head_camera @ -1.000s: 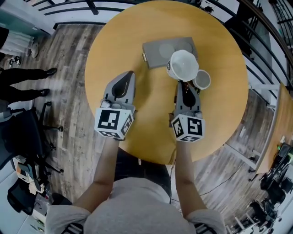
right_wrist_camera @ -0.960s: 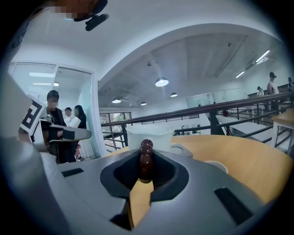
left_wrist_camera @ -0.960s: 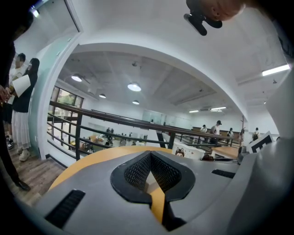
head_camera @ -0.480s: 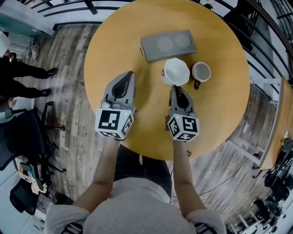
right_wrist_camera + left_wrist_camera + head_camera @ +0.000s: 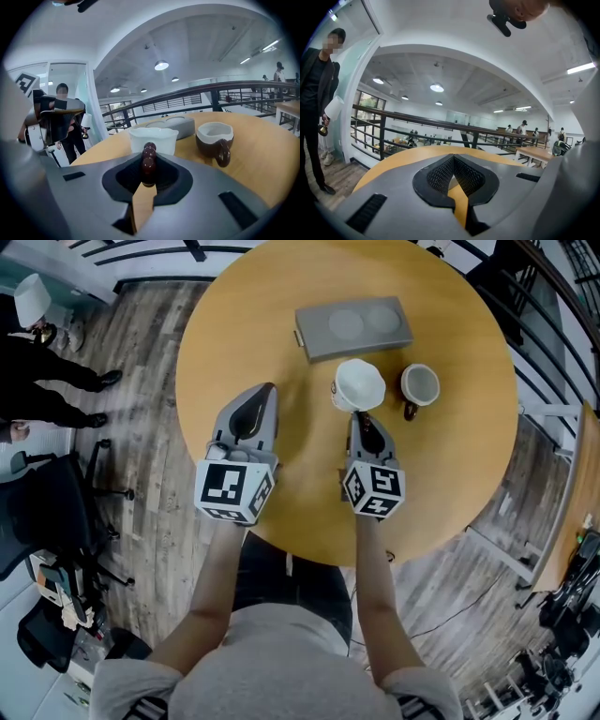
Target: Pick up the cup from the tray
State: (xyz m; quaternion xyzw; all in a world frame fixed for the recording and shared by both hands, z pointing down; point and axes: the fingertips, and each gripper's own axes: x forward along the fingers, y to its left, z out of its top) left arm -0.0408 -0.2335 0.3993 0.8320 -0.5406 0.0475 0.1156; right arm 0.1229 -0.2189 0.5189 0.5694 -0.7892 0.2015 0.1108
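On the round wooden table (image 5: 234, 343), my right gripper (image 5: 364, 418) is shut on the dark beaded handle (image 5: 148, 158) of a white cup (image 5: 359, 384). The cup (image 5: 153, 138) stands upright just ahead of the jaws; its base is hidden, so I cannot tell if it touches the table. The grey tray (image 5: 354, 326), with two round hollows, lies empty behind it. To the left my left gripper (image 5: 263, 394) hangs over the table, shut with nothing in it (image 5: 452, 161).
A brown cup with a white inside (image 5: 419, 386) stands on the table right of the white cup (image 5: 214, 136). People (image 5: 47, 381) stand on the wooden floor at far left by an office chair (image 5: 37, 512). A railing (image 5: 187, 101) runs beyond the table.
My right gripper has carried the white cup from above the tray's near edge toward me and downward. It now sits low beside the brown cup. The left gripper has not moved.
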